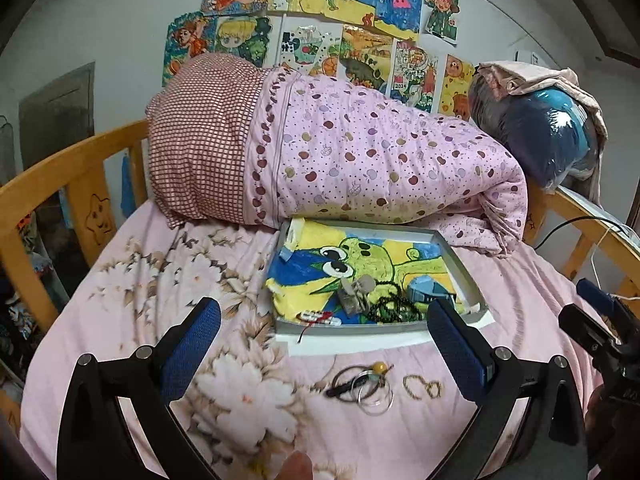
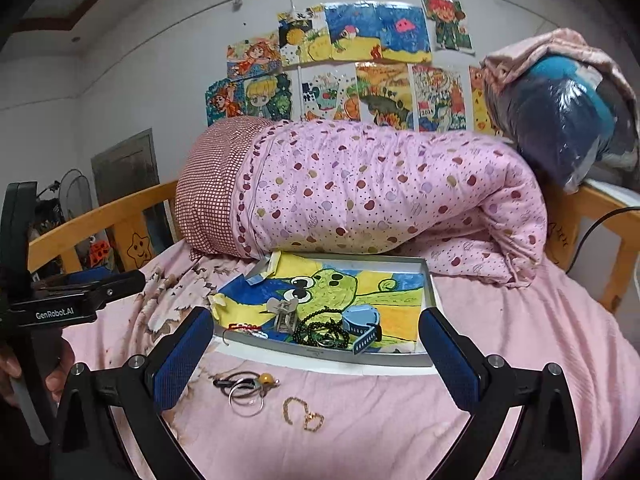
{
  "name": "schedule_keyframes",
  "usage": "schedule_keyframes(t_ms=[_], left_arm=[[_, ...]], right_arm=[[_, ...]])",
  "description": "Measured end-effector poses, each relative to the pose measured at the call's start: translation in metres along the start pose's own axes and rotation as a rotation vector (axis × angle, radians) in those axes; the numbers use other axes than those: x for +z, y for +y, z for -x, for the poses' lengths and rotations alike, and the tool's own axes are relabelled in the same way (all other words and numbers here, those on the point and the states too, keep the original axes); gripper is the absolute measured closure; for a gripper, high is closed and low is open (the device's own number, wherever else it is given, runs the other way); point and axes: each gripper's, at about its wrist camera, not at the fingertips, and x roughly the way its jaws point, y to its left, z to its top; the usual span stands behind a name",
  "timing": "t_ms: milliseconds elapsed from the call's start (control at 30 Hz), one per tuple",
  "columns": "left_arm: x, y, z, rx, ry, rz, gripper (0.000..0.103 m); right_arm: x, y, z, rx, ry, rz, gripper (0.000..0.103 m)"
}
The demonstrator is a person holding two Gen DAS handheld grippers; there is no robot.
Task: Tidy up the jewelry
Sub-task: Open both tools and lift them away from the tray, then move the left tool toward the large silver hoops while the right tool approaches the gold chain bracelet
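Observation:
A shallow grey tray (image 1: 460, 264) (image 2: 427, 280) lined with a frog drawing lies on the pink bedsheet. In it sit a dark bead necklace (image 1: 394, 306) (image 2: 320, 326), a blue watch (image 2: 362, 322), a silver clip (image 1: 354, 292) (image 2: 285, 314) and a red-and-white piece (image 1: 318, 317). In front of the tray, on the sheet, lie metal rings with an amber bead (image 1: 370, 386) (image 2: 246, 390) and a gold chain (image 1: 424, 386) (image 2: 304, 414). My left gripper (image 1: 324, 338) is open and empty above the sheet. My right gripper (image 2: 316, 348) is open and empty too.
A rolled pink quilt (image 1: 360, 152) (image 2: 380, 188) lies behind the tray. The wooden bed rail (image 1: 60, 168) (image 2: 104, 208) rings the bed. A plastic-wrapped bundle (image 2: 568, 120) sits at the back right. The other gripper shows at the right edge (image 1: 600, 320) and left edge (image 2: 60, 300).

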Motion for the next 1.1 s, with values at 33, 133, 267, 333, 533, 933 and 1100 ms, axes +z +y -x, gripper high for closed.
schedule_keyframes(t_ms=[33,133,267,333,533,933,1100], left_arm=[[-0.004,0.000,0.005,0.004,-0.004,-0.002,0.002],[-0.017,0.001,0.018,0.016,-0.005,-0.001,0.002],[-0.037,0.003,0.027,0.029,0.017,-0.005,0.002],[-0.047,0.004,0.029,0.032,0.036,-0.008,0.002],[-0.072,0.002,0.024,0.019,0.124,-0.053,0.002],[-0.103,-0.001,-0.015,-0.039,0.354,-0.068,0.002],[-0.106,0.000,-0.038,-0.069,0.412,-0.055,0.002]], right_arm=[[-0.002,0.002,0.005,-0.002,-0.003,0.008,0.000],[-0.010,0.006,0.015,-0.004,-0.004,0.018,0.000],[-0.022,0.009,0.022,-0.009,0.003,0.038,0.000],[-0.029,0.011,0.023,-0.018,0.014,0.044,0.000],[-0.053,0.007,0.020,-0.050,0.075,0.032,0.000],[-0.099,-0.016,-0.008,-0.068,0.276,-0.001,0.000],[-0.109,-0.026,-0.027,-0.038,0.355,0.005,0.000]])
